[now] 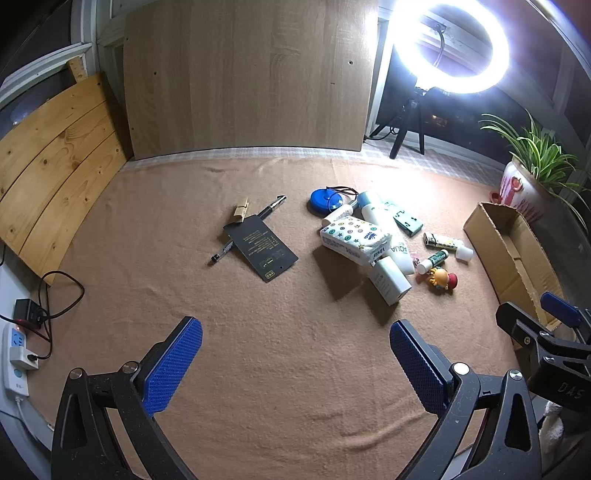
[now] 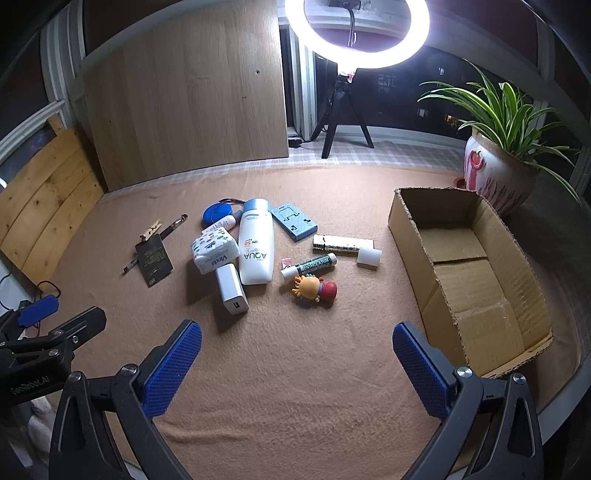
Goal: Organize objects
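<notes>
A pile of small items lies on the tan cloth: a white AQUA sunscreen bottle (image 2: 255,247), a tissue pack (image 2: 214,254), a white charger block (image 2: 231,288), a green lip balm stick (image 2: 309,266), an orange toy figure (image 2: 314,288), a blue card box (image 2: 294,221) and a yellow-white tube (image 2: 341,244). Left of them lie a black card (image 1: 260,248), a pen (image 1: 271,206) and a wooden clip (image 1: 241,211). An empty cardboard box (image 2: 469,273) stands open to the right. My left gripper (image 1: 295,363) and right gripper (image 2: 297,365) both hover open over bare cloth, short of the pile.
A potted plant (image 2: 498,173) stands behind the box. A ring light on a tripod (image 2: 356,33) glares at the back. Wooden boards (image 1: 243,77) lean behind and to the left. A power strip with cables (image 1: 18,350) lies at the left edge.
</notes>
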The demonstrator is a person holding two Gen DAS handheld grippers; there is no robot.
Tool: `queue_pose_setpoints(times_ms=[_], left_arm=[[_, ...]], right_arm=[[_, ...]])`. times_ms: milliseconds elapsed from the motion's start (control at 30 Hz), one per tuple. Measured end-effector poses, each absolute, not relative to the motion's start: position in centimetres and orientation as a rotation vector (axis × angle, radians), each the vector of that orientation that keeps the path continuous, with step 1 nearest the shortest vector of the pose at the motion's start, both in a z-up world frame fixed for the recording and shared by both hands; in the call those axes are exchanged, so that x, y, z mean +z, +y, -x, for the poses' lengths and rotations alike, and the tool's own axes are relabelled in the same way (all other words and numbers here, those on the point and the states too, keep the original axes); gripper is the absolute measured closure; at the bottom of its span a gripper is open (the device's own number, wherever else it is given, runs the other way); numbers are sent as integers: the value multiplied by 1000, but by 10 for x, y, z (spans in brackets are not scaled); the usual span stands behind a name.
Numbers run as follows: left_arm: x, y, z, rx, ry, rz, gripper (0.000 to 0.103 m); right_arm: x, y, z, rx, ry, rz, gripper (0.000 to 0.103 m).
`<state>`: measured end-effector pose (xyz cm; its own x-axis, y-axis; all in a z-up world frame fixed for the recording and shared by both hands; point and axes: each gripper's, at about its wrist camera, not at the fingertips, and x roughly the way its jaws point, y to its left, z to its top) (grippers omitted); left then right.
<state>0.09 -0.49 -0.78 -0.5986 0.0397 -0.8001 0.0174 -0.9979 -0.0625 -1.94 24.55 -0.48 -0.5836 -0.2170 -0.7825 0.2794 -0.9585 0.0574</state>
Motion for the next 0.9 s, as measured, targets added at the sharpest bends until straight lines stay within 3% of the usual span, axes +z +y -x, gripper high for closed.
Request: queue_pose_setpoints(times_ms=[500,833,900], left_arm=[[-10,-6,2,2794,-103,1411,0],[-20,-14,6,2798,-122,1436,0],[-22,-18,5,2803,-128,1446,0]], right_arm=[[-11,244,30,-2518,105,-1251,1],[-11,226,59,-2384,66,-1254,33],[-11,220,66,-2361,60,-1258,34]])
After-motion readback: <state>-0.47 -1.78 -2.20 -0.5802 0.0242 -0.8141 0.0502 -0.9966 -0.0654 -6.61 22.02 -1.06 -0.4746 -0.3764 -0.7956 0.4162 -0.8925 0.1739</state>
